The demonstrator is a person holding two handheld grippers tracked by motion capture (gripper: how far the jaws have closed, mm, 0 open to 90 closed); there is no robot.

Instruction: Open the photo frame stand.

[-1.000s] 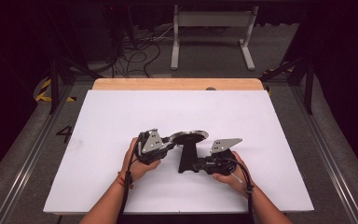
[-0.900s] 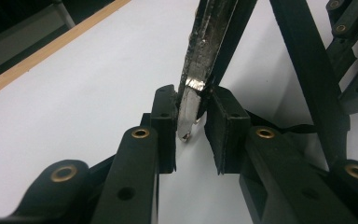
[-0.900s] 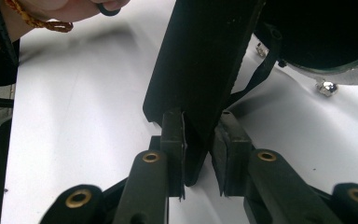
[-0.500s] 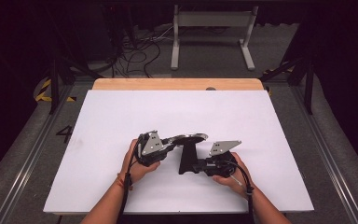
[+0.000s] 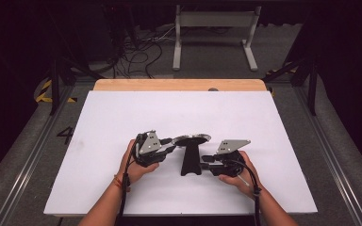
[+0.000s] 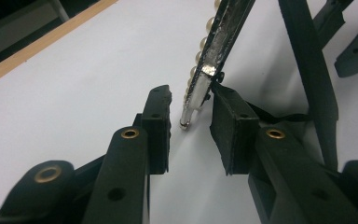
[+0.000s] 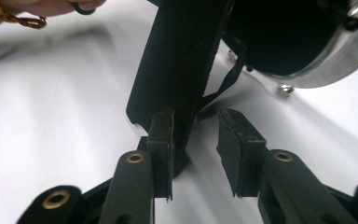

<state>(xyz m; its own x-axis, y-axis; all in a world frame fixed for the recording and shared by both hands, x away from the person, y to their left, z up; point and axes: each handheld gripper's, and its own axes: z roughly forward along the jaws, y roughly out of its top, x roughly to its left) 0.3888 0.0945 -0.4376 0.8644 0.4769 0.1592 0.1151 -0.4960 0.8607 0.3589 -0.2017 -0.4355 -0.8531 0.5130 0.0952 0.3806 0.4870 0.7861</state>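
**Item: black stand with round silver-rimmed disc, mid-table**

Right gripper: jaws apart around the stand's base; clamp squarely.
Left gripper: jaws apart astride the disc's rim; close gently, avoiding the beads.
White table.

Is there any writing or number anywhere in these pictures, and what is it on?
"4": a large dark numeral on the grey floor left of the white table, seen in the high view.
No other text: the black stand, its round silver-rimmed piece and both tools, left and right, show no legible words or labels.
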